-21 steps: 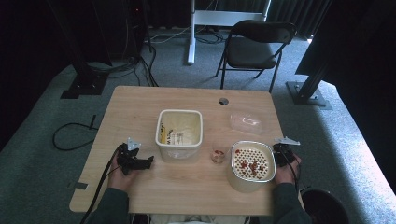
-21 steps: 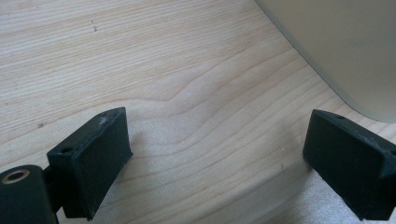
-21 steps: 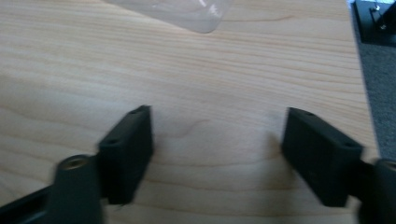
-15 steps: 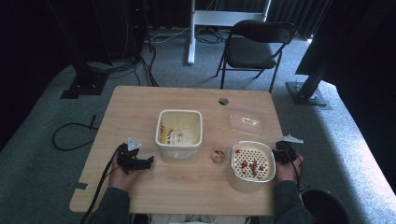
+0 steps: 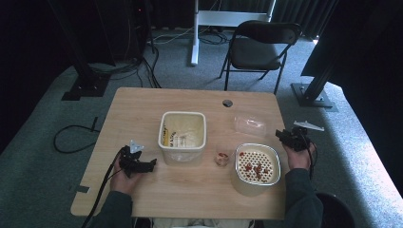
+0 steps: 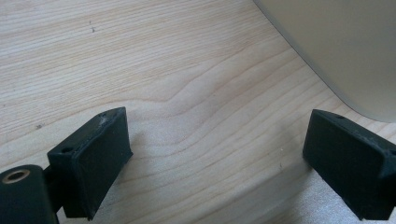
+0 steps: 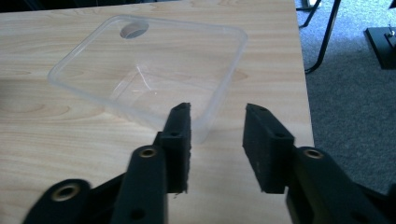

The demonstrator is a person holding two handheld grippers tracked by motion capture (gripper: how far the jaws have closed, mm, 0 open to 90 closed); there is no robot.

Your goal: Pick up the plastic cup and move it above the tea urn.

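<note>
Right gripper [image 7: 217,140], jaws spread and empty, is nearing the clear plastic tray [image 7: 154,70] lying behind the colander bowl [image 5: 257,168]; should straddle its near rim squarely, pinch gently; left gripper [image 5: 151,164] is idling spread.

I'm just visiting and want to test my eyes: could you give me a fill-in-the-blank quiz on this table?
1. The cream tub stands on a ____ table.
2. The clear plastic tray in front of the right gripper holds ____.
3. The round bowl's perforated insert holds small ____ pieces.
4. Behind the table stands a dark folding ____.

Missing words: wooden; nothing; red; chair
</note>
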